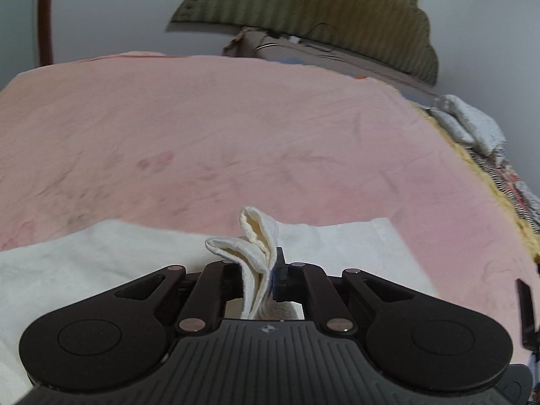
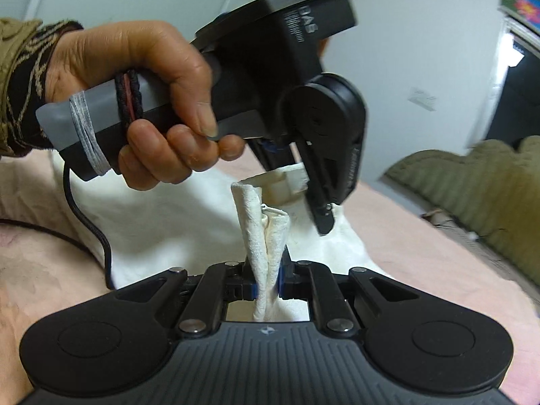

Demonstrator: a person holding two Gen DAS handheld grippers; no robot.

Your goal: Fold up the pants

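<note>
A: Where do things stand?

B: The white pants (image 1: 111, 253) lie on the pink bed cover (image 1: 236, 128), along its near edge. The left gripper (image 1: 258, 276) has its fingers (image 1: 281, 270) pressed together on a bunched fold of the cloth, and the right gripper (image 2: 266, 280) pinches a similar bunch. Seen from the right wrist, the person's hand (image 2: 135, 77) carries the left gripper just beyond the right one's pinch, so both grips sit close together.

A: What worries you?

B: I'd guess the pinches. Each holds several doubled layers, and only a narrow tuft stands above the fingers. If the hands pull apart or lift quickly, an inner layer could slide out and the fold would sag unevenly.

A: Anything else?

B: The grips being so near each other leaves the rest of the pants unsupported; it may drag on the cover and wrinkle instead of laying flat. The black cable (image 2: 84, 222) trailing from the handle lies by the cloth and could snag it. The cover's far right edge has other folded laundry (image 1: 469, 125), well apart.
</note>
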